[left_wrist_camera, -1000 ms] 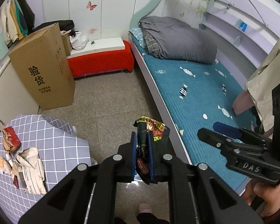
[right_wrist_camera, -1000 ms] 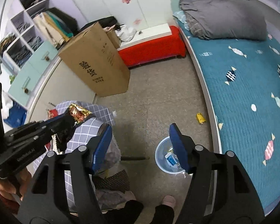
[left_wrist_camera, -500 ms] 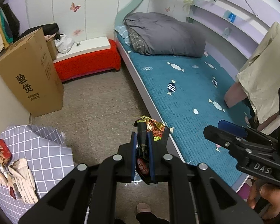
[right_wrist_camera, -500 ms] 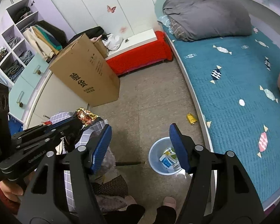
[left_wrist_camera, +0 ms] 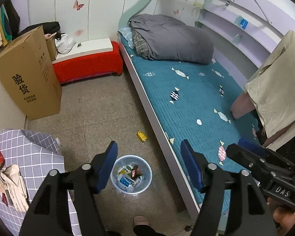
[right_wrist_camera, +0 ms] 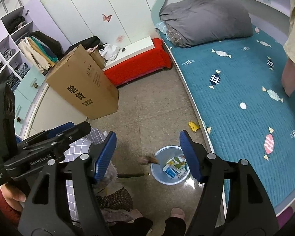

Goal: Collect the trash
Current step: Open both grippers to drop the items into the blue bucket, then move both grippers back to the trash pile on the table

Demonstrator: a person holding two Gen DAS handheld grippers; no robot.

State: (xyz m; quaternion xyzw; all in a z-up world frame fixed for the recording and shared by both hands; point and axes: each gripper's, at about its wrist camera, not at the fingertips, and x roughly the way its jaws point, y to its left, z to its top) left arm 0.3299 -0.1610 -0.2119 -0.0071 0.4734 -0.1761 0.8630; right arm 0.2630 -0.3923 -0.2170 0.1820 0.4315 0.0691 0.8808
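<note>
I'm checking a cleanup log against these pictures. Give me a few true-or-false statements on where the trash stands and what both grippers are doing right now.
1. The left gripper is clamped on a snack wrapper. False: its fingers are spread apart and hold nothing.
2. The bin on the floor holds several pieces of trash. True.
3. A small yellow scrap lies on the floor between the bin and the bed. True.
4. The right gripper grips the yellow scrap. False: it is open and empty, and the scrap lies on the floor.
5. The checked cloth bears more paper trash. True.
</note>
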